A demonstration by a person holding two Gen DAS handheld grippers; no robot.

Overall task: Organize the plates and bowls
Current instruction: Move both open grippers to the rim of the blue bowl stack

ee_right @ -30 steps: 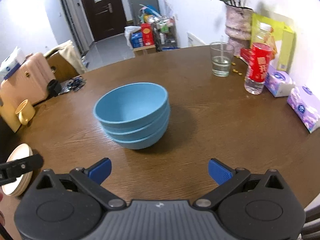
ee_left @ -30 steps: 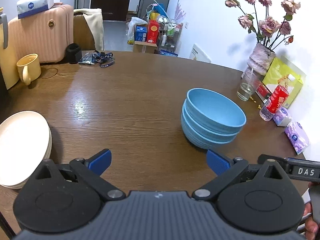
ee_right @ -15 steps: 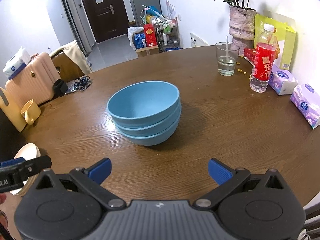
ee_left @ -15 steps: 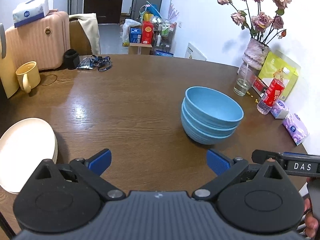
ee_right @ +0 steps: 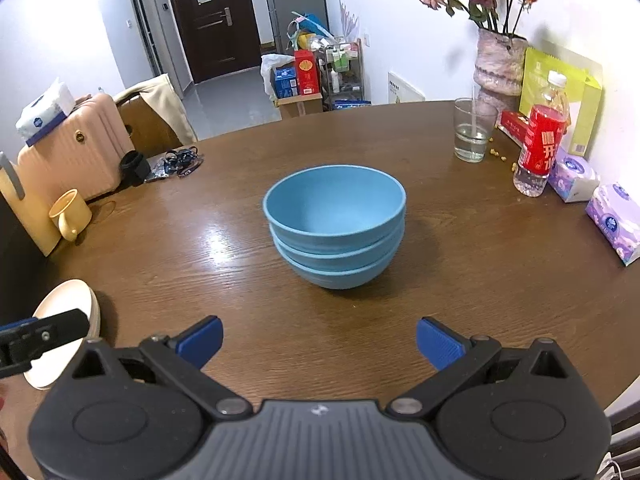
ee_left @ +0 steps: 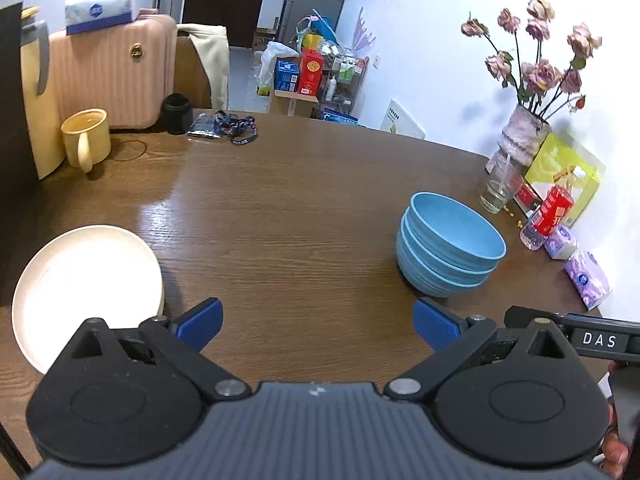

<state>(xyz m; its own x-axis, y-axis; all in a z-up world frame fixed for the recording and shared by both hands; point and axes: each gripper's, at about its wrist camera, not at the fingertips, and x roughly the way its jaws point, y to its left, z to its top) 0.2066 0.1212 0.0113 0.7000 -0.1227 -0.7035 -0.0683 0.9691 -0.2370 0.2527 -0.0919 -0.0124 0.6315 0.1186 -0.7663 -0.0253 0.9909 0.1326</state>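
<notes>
— Where are the bowls?
— Three blue bowls [ee_right: 335,224] sit nested in one stack, centre of the right wrist view, on the brown wooden table [ee_right: 460,280]. In the left wrist view the same stack is at the right of the frame.
— And the plates?
— Cream plates [ee_left: 86,286] lie stacked at the lower left of the left wrist view, near the table's edge.
— The tongs?
— The left tongs [ee_left: 318,322] are spread wide, gripping nothing, over bare table between the plates and the bowls. The right tongs [ee_right: 319,340] are spread as well, empty, short of the bowls.
</notes>
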